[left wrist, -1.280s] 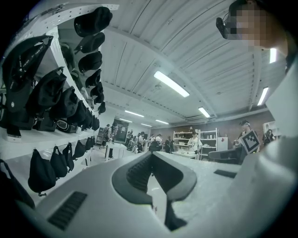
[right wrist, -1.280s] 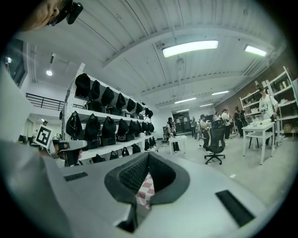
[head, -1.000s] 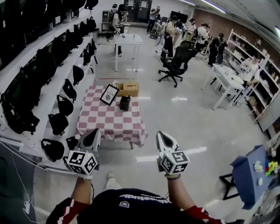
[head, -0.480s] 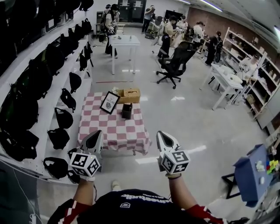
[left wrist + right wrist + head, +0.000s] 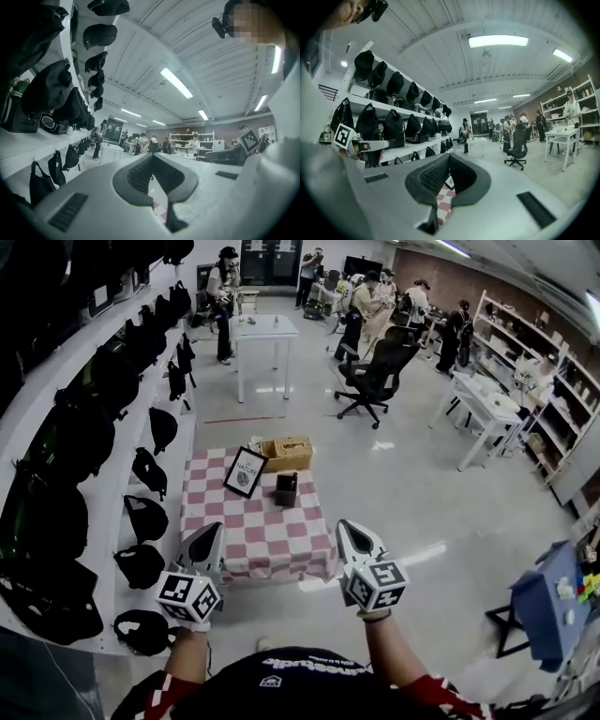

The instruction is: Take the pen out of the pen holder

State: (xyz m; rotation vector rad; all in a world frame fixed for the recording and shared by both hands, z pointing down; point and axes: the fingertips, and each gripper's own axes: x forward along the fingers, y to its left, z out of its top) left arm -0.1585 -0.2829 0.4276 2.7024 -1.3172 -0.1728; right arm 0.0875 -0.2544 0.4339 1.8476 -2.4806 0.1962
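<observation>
Head view shows left gripper [image 5: 212, 529] and right gripper [image 5: 346, 527] carried level, pressed together and empty, likely because the pen holder [image 5: 286, 489] sits well ahead.

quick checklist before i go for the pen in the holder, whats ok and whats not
1. Pen holder found: ok, it stands on the checked table, beside the picture frame.
2. Pen seen in it: cannot tell, too small in the head view.
3. Left gripper empty: ok, jaws together on nothing.
4. Right gripper empty: ok, jaws together on nothing.
5. Jaws open for a grasp: not ok, both are shut.
6. Grippers at the holder: not ok, both are short of it, near the table's front edge.
</observation>
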